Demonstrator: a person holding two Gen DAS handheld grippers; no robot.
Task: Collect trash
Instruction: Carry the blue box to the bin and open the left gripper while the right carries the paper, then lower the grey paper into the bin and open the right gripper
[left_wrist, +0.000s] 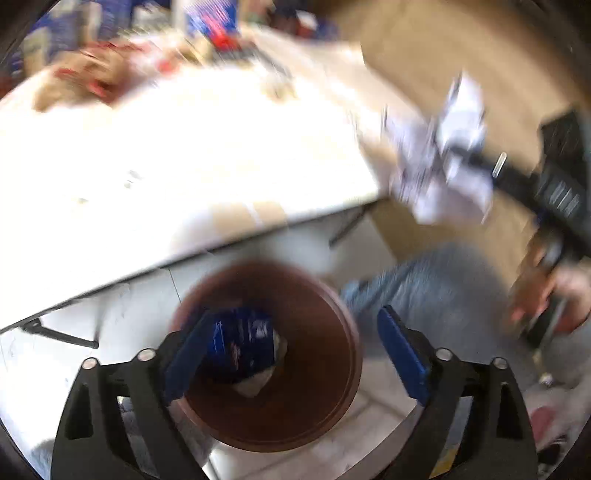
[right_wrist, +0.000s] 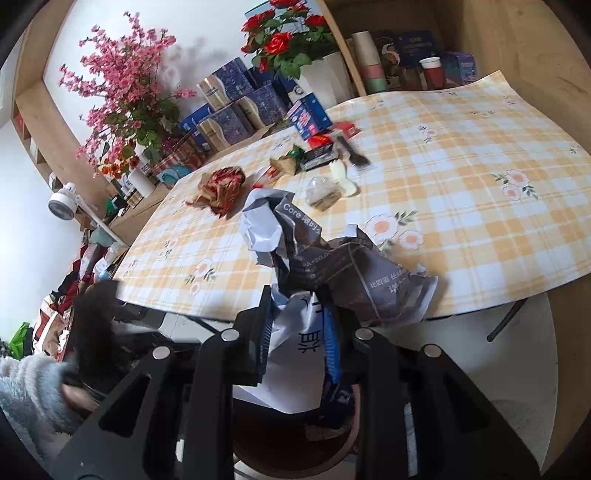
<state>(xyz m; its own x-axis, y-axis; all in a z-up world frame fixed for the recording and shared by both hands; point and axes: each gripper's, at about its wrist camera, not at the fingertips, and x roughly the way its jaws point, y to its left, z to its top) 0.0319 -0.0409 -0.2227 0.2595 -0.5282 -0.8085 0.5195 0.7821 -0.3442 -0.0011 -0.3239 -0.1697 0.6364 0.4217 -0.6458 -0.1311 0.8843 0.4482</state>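
Your right gripper (right_wrist: 295, 328) fingers clamp crumpled grey-and-white printed paper (right_wrist: 332, 269), "Core" legible, above the brown bin (left_wrist: 295, 387), where your left gripper (left_wrist: 291, 354), fingers spread, holds nothing.

One brown bin (left_wrist: 288, 369) sits right under the left claw (left_wrist: 291, 354), with one blue packet (left_wrist: 240, 347) inside. One crumpled printed paper (right_wrist: 332, 266) is in the right claw (right_wrist: 299, 332). Beyond it, on one checked tablecloth (right_wrist: 461, 206): one red-brown wrapper (right_wrist: 223, 184), one clear plastic wad (right_wrist: 323, 192). Two flower bunches (right_wrist: 125, 92) stand farther back.
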